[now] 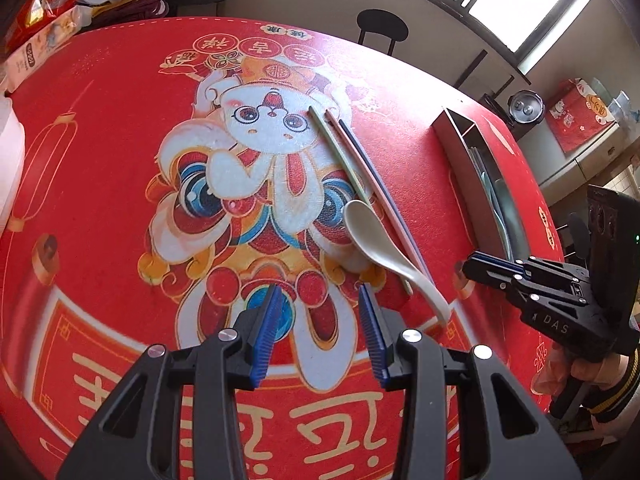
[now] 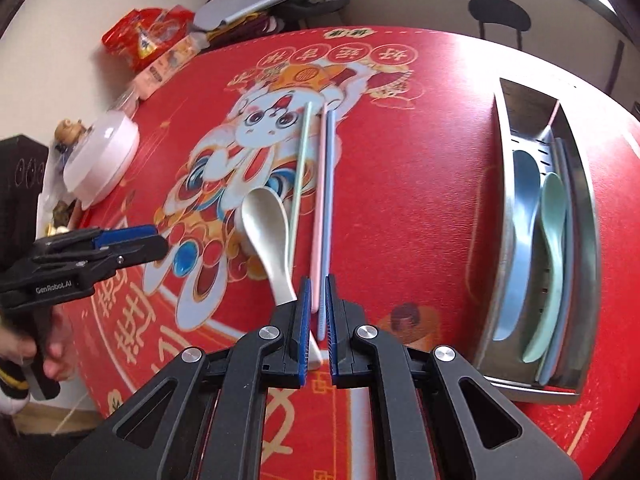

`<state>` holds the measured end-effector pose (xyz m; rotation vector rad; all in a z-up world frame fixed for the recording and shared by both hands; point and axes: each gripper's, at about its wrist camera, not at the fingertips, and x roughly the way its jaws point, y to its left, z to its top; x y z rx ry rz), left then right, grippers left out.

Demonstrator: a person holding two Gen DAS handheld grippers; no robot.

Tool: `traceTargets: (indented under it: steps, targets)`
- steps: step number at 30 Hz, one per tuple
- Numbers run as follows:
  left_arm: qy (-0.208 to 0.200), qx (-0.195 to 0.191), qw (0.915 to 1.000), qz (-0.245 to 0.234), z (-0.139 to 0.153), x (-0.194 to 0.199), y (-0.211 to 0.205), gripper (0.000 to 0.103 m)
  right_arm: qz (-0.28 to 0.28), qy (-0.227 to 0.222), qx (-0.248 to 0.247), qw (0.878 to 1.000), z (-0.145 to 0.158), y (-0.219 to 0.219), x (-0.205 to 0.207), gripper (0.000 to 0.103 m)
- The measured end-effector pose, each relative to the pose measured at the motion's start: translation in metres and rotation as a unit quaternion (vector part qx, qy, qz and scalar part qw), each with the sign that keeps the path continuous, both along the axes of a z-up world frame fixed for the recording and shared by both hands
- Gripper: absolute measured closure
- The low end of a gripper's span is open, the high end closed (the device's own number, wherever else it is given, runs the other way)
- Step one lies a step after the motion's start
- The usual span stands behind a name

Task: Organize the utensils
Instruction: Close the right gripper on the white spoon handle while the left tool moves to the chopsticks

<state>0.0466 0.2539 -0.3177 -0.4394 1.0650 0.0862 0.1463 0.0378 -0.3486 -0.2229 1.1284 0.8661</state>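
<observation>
A cream spoon (image 1: 380,242) (image 2: 268,224) lies on the red printed mat (image 1: 100,160) beside a green chopstick (image 1: 336,152) (image 2: 300,172), a pink chopstick (image 1: 372,188) (image 2: 319,200) and a blue chopstick (image 1: 380,172) (image 2: 329,200). A steel utensil tray (image 1: 472,184) (image 2: 580,240) holds a blue spoon (image 2: 520,220), a mint spoon (image 2: 554,248) and chopsticks. My left gripper (image 1: 320,292) is open, hovering just short of the spoon. My right gripper (image 2: 318,280) (image 1: 474,262) has its jaws nearly closed, with a narrow gap over the near ends of the pink and blue chopsticks and the spoon handle.
A white lidded bowl (image 2: 102,160) sits at the mat's left edge. Red snack bags (image 2: 144,36) and a tissue pack (image 1: 36,56) lie at the far corner. A black stool (image 1: 382,28) stands beyond the table. A pressure cooker (image 1: 526,106) sits behind the tray.
</observation>
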Motion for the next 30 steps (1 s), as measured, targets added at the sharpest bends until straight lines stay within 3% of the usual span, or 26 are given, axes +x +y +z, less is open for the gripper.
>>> traceTargets:
  steps: [2,4,15,28,29,30]
  targets:
    - [-0.002,-0.007,0.9999,0.008,-0.002,-0.006,0.005,0.064,0.016,0.001,-0.013,1.0,-0.005,0.008,-0.006,0.089]
    - [-0.004,-0.009,0.9998,0.014,-0.002,-0.01,0.008,0.064,0.024,0.002,-0.017,1.0,-0.008,0.014,-0.01,0.073]
    - [-0.009,-0.019,0.9995,0.022,-0.006,-0.018,0.02,0.064,0.054,0.015,-0.027,0.998,-0.018,0.043,-0.012,0.074]
    - [-0.008,-0.026,0.9996,0.005,-0.01,-0.009,0.017,0.064,0.018,0.034,-0.033,0.999,-0.025,0.04,-0.001,0.074]
    - [-0.007,-0.025,0.9997,0.003,-0.011,-0.008,0.016,0.064,0.017,0.039,-0.032,0.999,-0.027,0.039,-0.001,0.076]
    - [-0.007,-0.025,0.9997,0.001,-0.011,-0.007,0.015,0.064,0.018,0.044,-0.03,0.998,-0.029,0.039,-0.001,0.086]
